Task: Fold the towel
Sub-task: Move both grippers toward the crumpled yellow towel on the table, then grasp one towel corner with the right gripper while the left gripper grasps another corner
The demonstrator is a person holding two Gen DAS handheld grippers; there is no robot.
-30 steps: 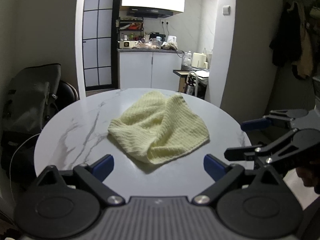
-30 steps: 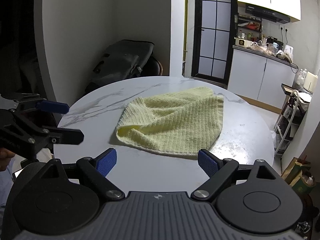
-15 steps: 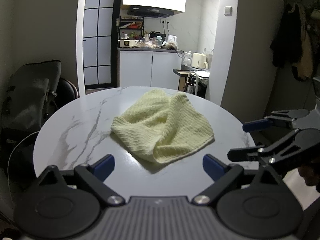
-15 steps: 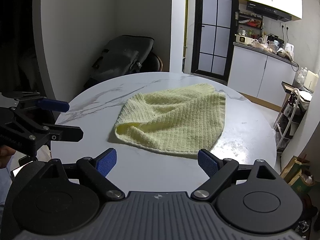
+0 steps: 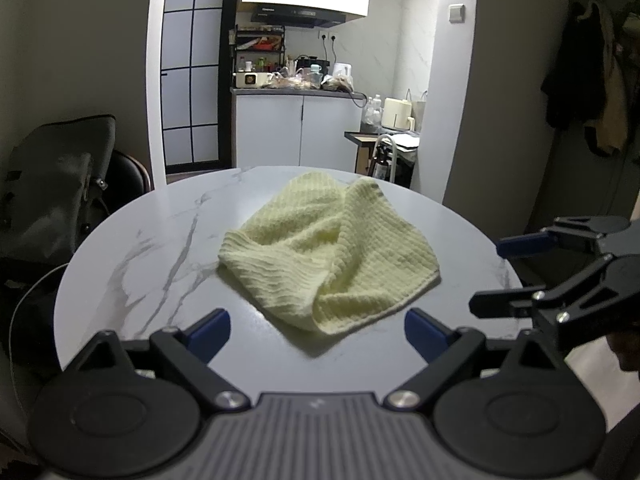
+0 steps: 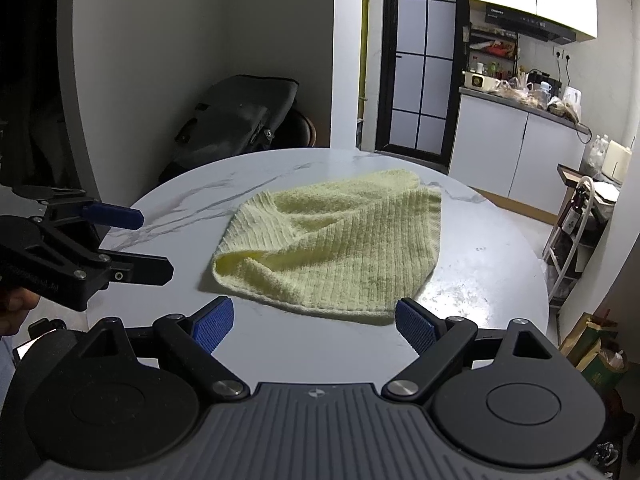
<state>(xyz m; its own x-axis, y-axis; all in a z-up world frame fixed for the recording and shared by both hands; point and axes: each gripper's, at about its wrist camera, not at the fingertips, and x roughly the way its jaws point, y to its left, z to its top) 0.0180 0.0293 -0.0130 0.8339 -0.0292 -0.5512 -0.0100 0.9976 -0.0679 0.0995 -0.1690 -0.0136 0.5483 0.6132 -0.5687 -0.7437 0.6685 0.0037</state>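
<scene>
1. Two hand-held grippers, both at the near edge of the table, each with two blue-padded fingers.
2. Left gripper [image 5: 317, 329]: jaws spread wide, nothing between the pads, just short of the towel's near corner, not touching it.
3. Right gripper [image 6: 314, 323]: jaws also spread wide and empty, just short of the towel's near hem, no contact. In the left wrist view it sits off to the right, past the table rim.
4. One towel [image 5: 328, 254], pale yellow, waffle weave. Lies crumpled around the middle of the table, loosely doubled over with one flap bunched toward the far side. Not folded flat.
5. One round table [image 5: 152, 248], white marble look with grey veins. Towel is the only thing on it.
6. Far left, beyond the table: one dark grey bag [image 6: 236, 124] on a chair.
7. Farther back: one black-framed glass door [image 6: 420, 64], then one white kitchen counter [image 5: 296, 128] cluttered with small items, too small to count.
</scene>
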